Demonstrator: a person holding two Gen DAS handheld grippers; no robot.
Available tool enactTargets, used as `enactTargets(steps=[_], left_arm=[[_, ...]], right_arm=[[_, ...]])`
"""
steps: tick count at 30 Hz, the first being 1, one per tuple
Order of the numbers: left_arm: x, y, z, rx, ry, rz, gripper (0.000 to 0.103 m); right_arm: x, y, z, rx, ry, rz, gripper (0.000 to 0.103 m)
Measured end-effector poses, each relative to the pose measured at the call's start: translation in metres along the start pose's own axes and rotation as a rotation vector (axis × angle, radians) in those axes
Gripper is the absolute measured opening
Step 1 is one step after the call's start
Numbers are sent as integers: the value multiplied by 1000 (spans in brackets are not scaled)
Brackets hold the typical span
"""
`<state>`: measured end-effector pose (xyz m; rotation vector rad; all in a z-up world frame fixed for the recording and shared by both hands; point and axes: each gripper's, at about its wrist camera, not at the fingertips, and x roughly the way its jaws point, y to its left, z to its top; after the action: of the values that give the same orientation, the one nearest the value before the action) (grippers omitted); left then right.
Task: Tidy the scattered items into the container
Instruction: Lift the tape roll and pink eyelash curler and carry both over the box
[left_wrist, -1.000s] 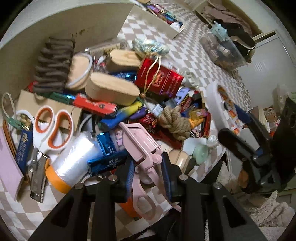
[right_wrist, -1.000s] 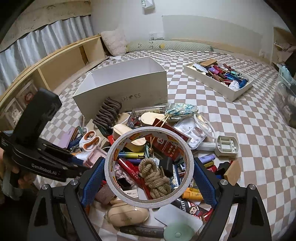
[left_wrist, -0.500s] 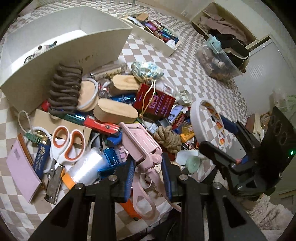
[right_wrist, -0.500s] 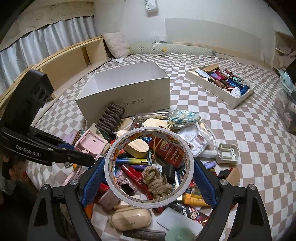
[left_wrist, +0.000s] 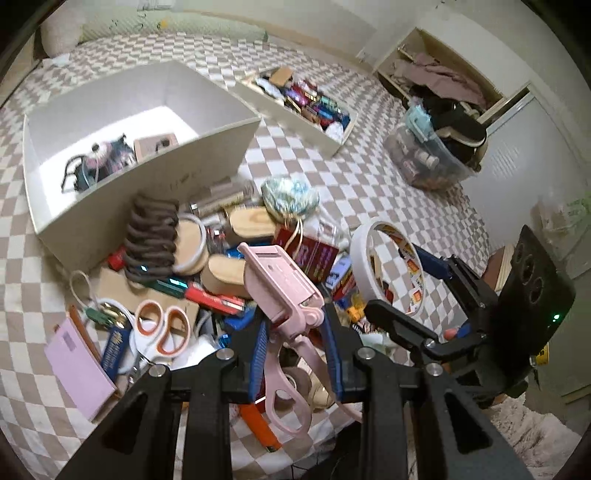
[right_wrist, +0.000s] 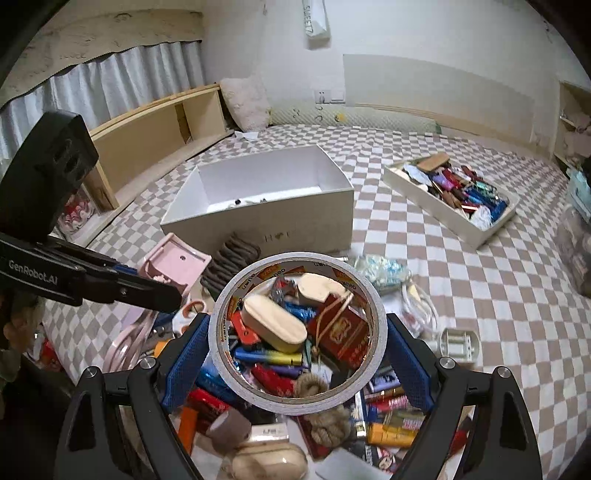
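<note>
My left gripper (left_wrist: 295, 332) is clamped narrowly on a pink plastic hand tool with looped handles (left_wrist: 284, 295), held above the pile of scattered clutter (left_wrist: 207, 280). My right gripper (right_wrist: 297, 350) has its jaws spread wide around a white roll of adhesive tape (right_wrist: 297, 397), pads pressing its outer rim. The open white cardboard box (right_wrist: 258, 225) sits just beyond the pile on the checkered bedspread (right_wrist: 480, 295).

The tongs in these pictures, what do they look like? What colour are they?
Both tongs are black, angular frames with silver bolts and blue, bumpy pads inside their fingers. The left tongs show this up close, and so do the right tongs. Seen from the side, the left one reads "GenRobot.AI" in white letters. The right one's boxy black back end has three round holes and a tiny green light.
</note>
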<state>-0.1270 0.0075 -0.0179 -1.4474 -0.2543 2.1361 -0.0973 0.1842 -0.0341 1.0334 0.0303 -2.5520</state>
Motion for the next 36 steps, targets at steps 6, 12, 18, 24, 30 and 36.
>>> enactTargets(steps=[6,12,18,24,30,36], left_arm=[[-20,-4,16,6,-54,3,28],[-38,-4,33,6,-109,10,28],[-56,-3,48,-1,-161,19,28],[-63,3,59,-18,-194,41,28],[-74,15,73,-57,-236,47,28],[-91,32,89,-103,-317,62,28]], right_arm=[[1,6,19,-20,-30,8,90],[3,9,35,-40,-50,25,90],[4,8,52,-48,-73,40,90],[7,8,70,-54,-90,50,90],[14,4,86,-54,-94,46,90],[21,6,102,-70,-96,49,90]])
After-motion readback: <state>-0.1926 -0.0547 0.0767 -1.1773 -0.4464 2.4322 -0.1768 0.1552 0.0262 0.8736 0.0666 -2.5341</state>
